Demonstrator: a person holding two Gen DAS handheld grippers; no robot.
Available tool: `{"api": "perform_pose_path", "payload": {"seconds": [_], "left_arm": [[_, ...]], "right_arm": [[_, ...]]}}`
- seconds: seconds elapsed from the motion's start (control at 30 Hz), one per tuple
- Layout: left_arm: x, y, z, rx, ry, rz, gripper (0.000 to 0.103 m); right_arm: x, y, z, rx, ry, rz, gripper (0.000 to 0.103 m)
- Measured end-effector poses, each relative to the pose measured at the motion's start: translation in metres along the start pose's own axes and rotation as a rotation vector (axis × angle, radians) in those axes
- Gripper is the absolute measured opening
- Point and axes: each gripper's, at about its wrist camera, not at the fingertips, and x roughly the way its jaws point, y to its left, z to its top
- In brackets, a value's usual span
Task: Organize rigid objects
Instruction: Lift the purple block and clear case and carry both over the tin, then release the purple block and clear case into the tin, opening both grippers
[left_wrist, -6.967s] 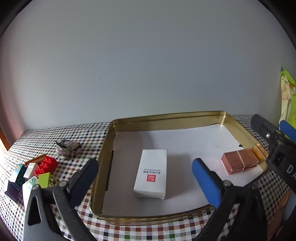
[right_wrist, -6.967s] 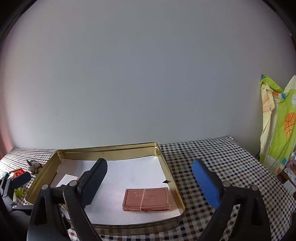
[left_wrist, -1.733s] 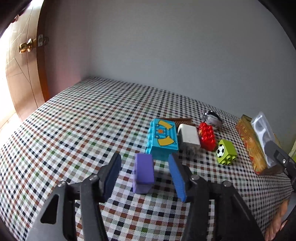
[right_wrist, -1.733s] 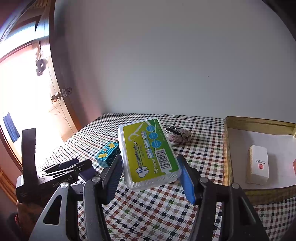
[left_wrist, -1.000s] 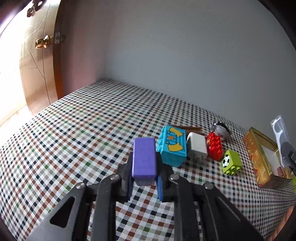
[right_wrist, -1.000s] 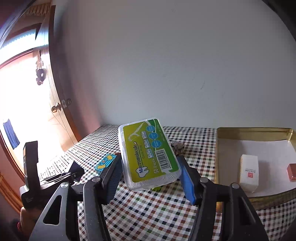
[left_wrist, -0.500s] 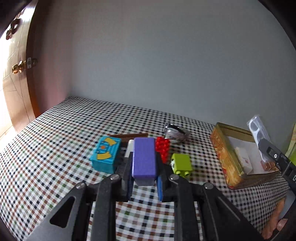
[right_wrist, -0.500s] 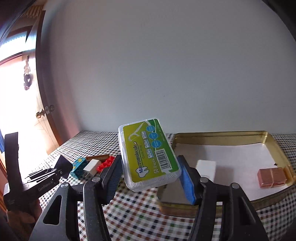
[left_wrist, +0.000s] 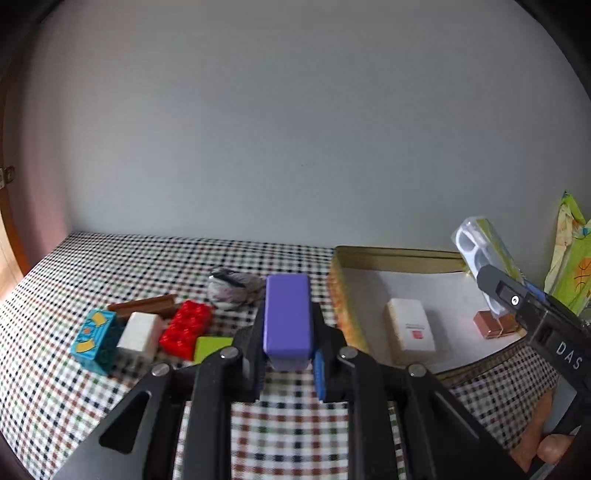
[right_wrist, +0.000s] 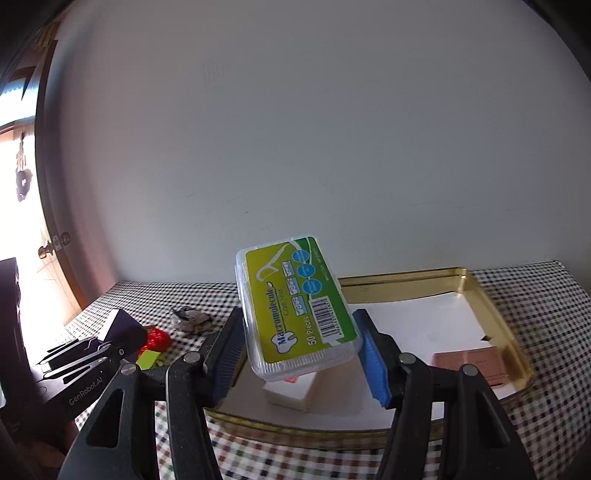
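Left gripper (left_wrist: 287, 354) clamps tight on the purple block (left_wrist: 287, 317), held above the checked cloth (left_wrist: 110, 387), left of the gold tin (left_wrist: 391, 254). Right gripper (right_wrist: 299, 347) grips the floss box (right_wrist: 295, 306), tilted over the tin's near-left corner, above the white box (right_wrist: 291, 393). Copper box (right_wrist: 469, 365) sits inside, right.
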Motion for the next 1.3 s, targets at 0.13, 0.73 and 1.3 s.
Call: {"api": "perform_pose_path", "payload": {"seconds": [0.13,0.73,1.3], "left_arm": [[0.005,-0.022,0.008,0.027,-0.017,-0.028,0.018],[0.045,-0.130,0.006,0.166,0.033,-0.142,0.018],[0.072,-0.180,-0.006,0.222,0.093,-0.146,0.018]], "right_arm": [[-0.004,-0.019,0.003,0.002,-0.018,-0.056,0.061],[0.009,-0.106,0.013,0.090,0.034,-0.246,0.061],[0.038,-0.135,0.005,0.104,0.128,-0.281,0.061]]}}
